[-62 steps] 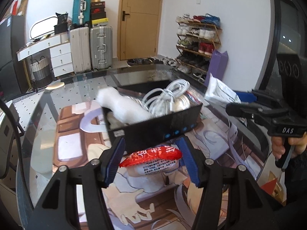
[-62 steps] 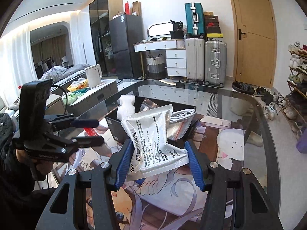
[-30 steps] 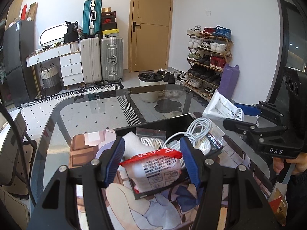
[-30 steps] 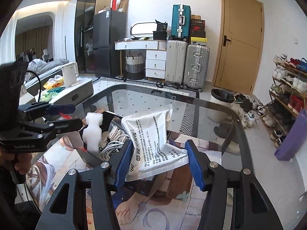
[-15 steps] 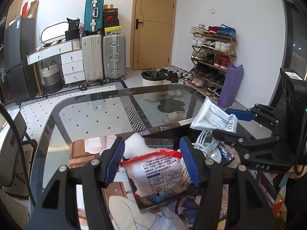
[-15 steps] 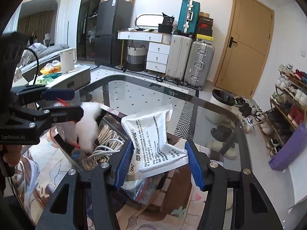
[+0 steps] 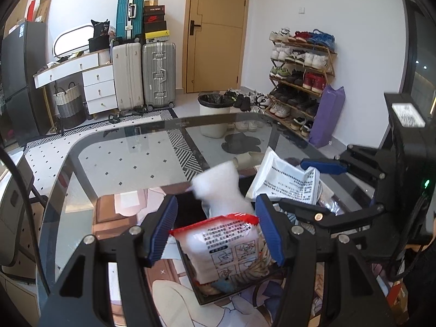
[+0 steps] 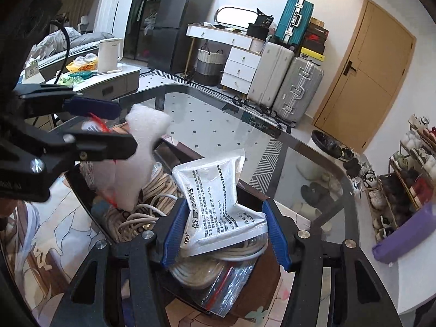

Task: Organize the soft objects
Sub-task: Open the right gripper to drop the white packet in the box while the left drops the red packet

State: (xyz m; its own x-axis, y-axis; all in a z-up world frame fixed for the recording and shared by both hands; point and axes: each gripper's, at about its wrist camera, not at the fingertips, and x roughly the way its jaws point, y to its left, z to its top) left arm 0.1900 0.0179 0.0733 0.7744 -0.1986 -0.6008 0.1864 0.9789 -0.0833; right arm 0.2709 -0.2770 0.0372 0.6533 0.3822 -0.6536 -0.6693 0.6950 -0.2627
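My left gripper (image 7: pixel 216 231) is shut on a white packet with a red top edge (image 7: pixel 223 248), held over the near end of a black box (image 7: pixel 215 298). A white foam piece (image 7: pixel 220 190) stands up in the box just beyond it. My right gripper (image 8: pixel 223 229) is shut on a silver-white printed packet (image 8: pixel 212 199), held over the box's other end above coiled white cable (image 8: pixel 136 218) and a zip bag (image 8: pixel 218 283). In the right wrist view the left gripper (image 8: pixel 114 125) hangs beside the foam piece (image 8: pixel 141 158). The right gripper (image 7: pixel 308 188) shows in the left wrist view with its packet (image 7: pixel 286 182).
The box sits on a printed mat (image 7: pixel 114 218) on a glass table (image 7: pixel 130 158). Behind the table are suitcases (image 7: pixel 141 73), a white bin (image 7: pixel 214 114) and a shoe rack (image 7: pixel 299 81). A person's hand holds each gripper at the frame edges.
Both grippers have come closer together over the box and sunk a little. The right gripper has rolled, so its view now tilts. Both packets stay gripped.
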